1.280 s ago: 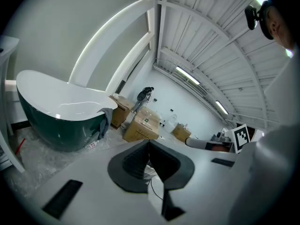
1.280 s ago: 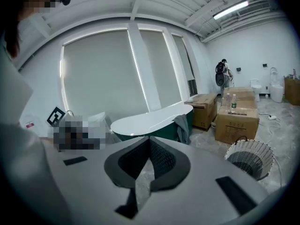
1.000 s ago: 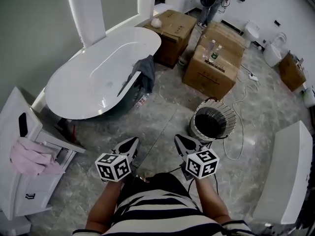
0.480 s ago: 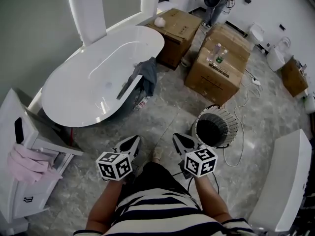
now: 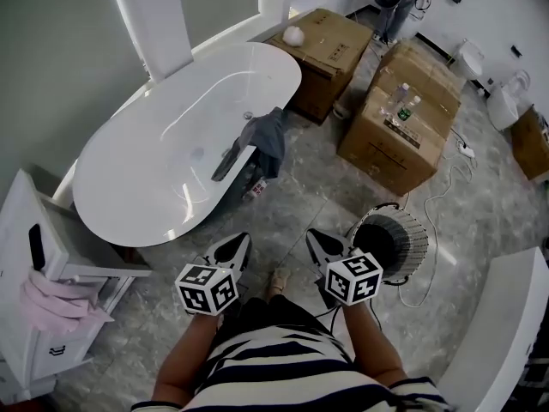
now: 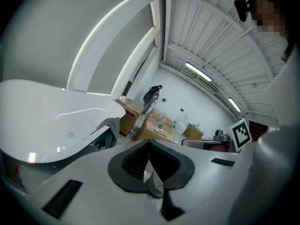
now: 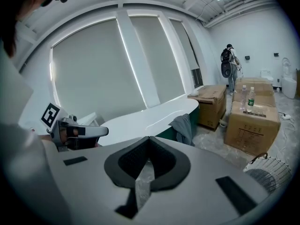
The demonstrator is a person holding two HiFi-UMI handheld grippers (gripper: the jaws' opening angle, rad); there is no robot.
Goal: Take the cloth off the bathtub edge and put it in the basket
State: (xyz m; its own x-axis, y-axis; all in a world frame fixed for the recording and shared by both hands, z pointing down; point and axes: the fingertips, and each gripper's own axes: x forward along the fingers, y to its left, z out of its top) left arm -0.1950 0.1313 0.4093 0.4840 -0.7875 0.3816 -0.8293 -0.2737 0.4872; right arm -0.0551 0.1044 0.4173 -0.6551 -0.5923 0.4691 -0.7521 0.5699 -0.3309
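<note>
A grey cloth (image 5: 267,138) hangs over the near rim of the white bathtub (image 5: 146,187), also seen as a grey cloth (image 7: 183,127) in the right gripper view and a cloth (image 6: 108,131) in the left gripper view. A round wire basket (image 5: 396,240) stands on the floor to the right, partly behind my right gripper. Both grippers are held low in front of the person, well short of the tub. My left gripper (image 5: 234,245) is shut and holds nothing. My right gripper (image 5: 316,241) is shut and holds nothing too.
Cardboard boxes (image 5: 401,127) with bottles on top stand beyond the basket, another box (image 5: 324,43) at the tub's far end. A white cabinet (image 5: 43,307) with a pink cloth (image 5: 51,303) is at the left. A cable (image 5: 433,213) trails across the grey floor. A person (image 7: 228,64) stands far off.
Both grippers and the person have moved forward toward the tub and basket; the basket now sits right beside the right gripper. Both jaws stayed shut.
</note>
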